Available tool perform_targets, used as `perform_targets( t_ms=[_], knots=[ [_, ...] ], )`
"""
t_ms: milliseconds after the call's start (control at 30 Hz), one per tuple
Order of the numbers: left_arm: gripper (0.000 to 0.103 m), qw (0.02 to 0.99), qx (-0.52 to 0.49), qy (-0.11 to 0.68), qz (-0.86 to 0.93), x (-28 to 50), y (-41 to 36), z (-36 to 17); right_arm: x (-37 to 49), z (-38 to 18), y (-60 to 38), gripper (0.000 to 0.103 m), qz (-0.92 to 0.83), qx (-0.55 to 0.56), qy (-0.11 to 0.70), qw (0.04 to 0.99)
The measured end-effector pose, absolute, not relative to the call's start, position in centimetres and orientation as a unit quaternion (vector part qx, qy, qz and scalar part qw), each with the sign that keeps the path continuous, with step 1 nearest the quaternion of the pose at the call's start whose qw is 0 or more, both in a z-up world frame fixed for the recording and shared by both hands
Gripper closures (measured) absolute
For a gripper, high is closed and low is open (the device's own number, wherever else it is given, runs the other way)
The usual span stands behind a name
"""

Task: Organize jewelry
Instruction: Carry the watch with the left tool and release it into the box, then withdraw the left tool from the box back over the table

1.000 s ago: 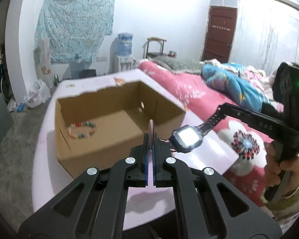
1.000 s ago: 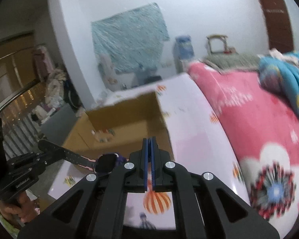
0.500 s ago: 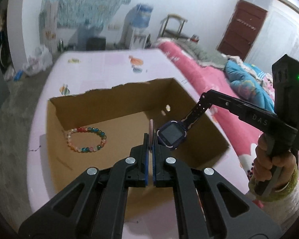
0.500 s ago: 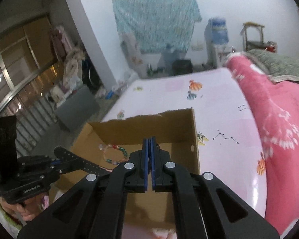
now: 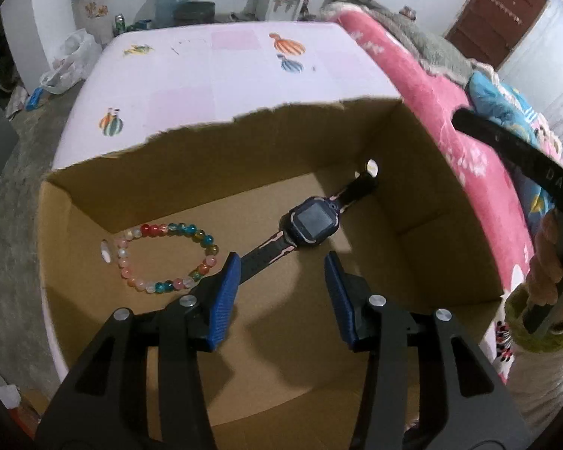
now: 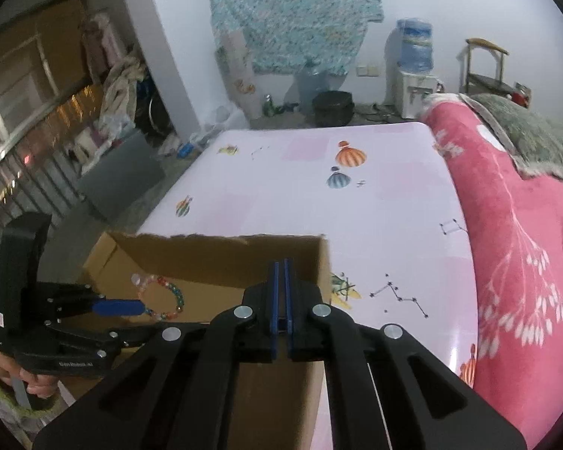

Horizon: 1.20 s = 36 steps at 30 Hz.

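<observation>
Left wrist view: left hand-held gripper [image 5: 281, 281] opening, empty; watch [image 5: 313, 223] at twelve o'clock in box [image 5: 450, 225]; right hand-held gripper [image 6: 280, 292] clenched, empty.

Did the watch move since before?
Yes. The watch went down from the left tool onto the cardboard box floor, beside the bracelet.

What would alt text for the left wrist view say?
A smartwatch lies inside a cardboard box beside a beaded bracelet. The left gripper hovers above it, jaws opening, nothing between them.
</observation>
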<state>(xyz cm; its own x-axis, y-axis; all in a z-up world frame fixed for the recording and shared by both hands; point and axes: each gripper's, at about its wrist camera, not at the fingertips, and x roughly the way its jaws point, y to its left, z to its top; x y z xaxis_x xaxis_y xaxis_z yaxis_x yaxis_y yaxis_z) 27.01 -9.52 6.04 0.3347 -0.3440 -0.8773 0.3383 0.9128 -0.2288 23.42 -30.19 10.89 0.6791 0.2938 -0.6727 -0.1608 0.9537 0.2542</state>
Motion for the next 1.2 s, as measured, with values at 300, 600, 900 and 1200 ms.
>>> perform_targets(
  t_ms=[300,600,900,1200],
  knots=[
    [0.033,0.873,0.0,0.444,-0.199,20.5,-6.5,12.6,15.7,13.6,-32.3,0.065,0.091,0.129,0.331,0.93],
    [0.015,0.904,0.0,0.373,-0.21,9.5,-3.0,15.0,3.6,14.3,-30.2,0.021,0.049,0.121,0.306,0.943],
    [0.014,0.892,-0.007,0.425,-0.152,4.1,-0.6,7.3,-1.6,7.6,-25.4,0.01,0.007,0.067,0.371,0.926],
    [0.014,0.853,0.036,0.512,-0.098,3.2,-0.2,-2.7,-0.8,-1.6,-21.4,0.009,-0.015,0.023,0.476,0.879]
  ],
)
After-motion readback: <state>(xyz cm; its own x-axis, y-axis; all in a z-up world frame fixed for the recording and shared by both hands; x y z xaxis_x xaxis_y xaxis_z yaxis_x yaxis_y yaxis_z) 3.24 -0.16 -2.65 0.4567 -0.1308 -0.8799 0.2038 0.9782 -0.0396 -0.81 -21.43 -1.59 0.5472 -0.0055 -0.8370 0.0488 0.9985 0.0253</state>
